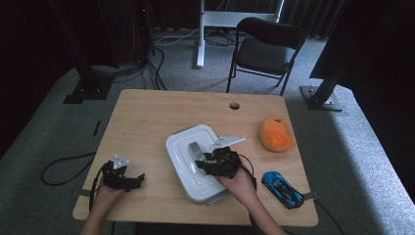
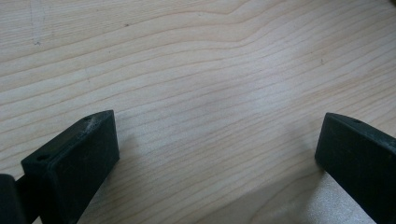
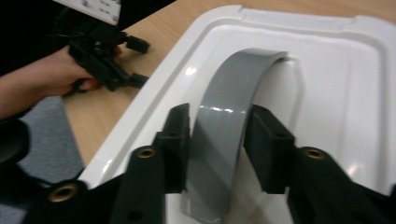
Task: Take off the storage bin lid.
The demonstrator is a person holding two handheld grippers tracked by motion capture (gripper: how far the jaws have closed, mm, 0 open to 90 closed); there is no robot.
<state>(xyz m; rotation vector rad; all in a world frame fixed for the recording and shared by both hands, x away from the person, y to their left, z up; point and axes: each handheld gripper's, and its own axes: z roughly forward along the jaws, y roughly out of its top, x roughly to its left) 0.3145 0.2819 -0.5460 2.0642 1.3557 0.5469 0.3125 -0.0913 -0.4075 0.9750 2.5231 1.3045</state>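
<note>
A white lidded box (image 1: 182, 147) lies in the middle of the wooden table (image 1: 147, 117), with a grey arched handle (image 1: 195, 148) on its lid. My right gripper (image 1: 200, 165) reaches over the lid from the near side. In the right gripper view its jaws (image 3: 218, 116) sit on either side of the grey handle (image 3: 233, 84) and both pads touch the handle's edges, above the white lid (image 3: 327, 70). My left gripper (image 1: 138, 179) rests low over the table at the near left. Its jaws (image 2: 219, 140) stand wide apart over bare wood.
An orange plush toy (image 1: 276, 133) lies right of the box. A blue toy car (image 1: 282, 189) sits at the near right corner. The table has a cable hole (image 1: 234, 105) near its far edge, and a folding chair (image 1: 266, 49) stands beyond it.
</note>
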